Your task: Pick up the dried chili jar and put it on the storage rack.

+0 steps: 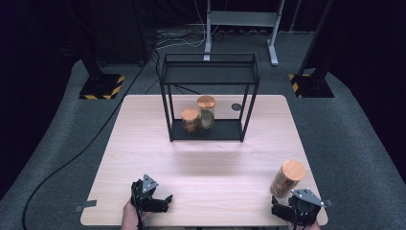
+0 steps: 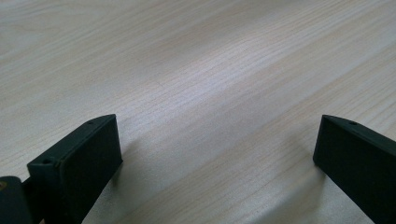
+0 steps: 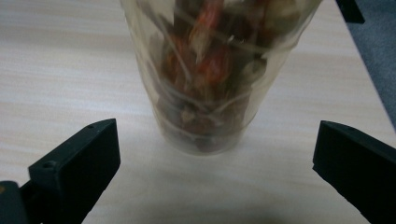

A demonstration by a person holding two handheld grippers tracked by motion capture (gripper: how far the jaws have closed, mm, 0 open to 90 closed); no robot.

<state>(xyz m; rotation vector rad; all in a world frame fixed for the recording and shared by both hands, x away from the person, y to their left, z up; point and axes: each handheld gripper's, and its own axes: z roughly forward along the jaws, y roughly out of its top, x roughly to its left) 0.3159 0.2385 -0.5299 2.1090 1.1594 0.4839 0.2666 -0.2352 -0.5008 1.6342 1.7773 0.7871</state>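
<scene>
The worktop [image 1: 206,158] carries a black rack [image 1: 209,96] at its far middle, with two cork-lidded jars, a short jar [image 1: 190,120] and a tall jar [image 1: 206,111], side by side on its bottom shelf. A third jar [image 1: 287,178] stands upright near the right front corner, close to the worktop's edge and well apart from the rack.

The right hand-held gripper [image 1: 287,207] sits just behind that jar with its jaws spread wide; in the right gripper view the jar [image 3: 215,74] stands between the jaws but touches neither. The left hand-held gripper [image 1: 160,200] rests near the front left, jaws also wide apart, over bare wood and holding nothing.

The main risk is the jar tipping: it is tall and narrow, and a jaw that meets it off-centre or low could push it over, toward the near edge. Smooth glass may also slip if the jaws close too lightly. If the jar is bound for the rack, its lid could knock the top frame or the two jars already there.
</scene>
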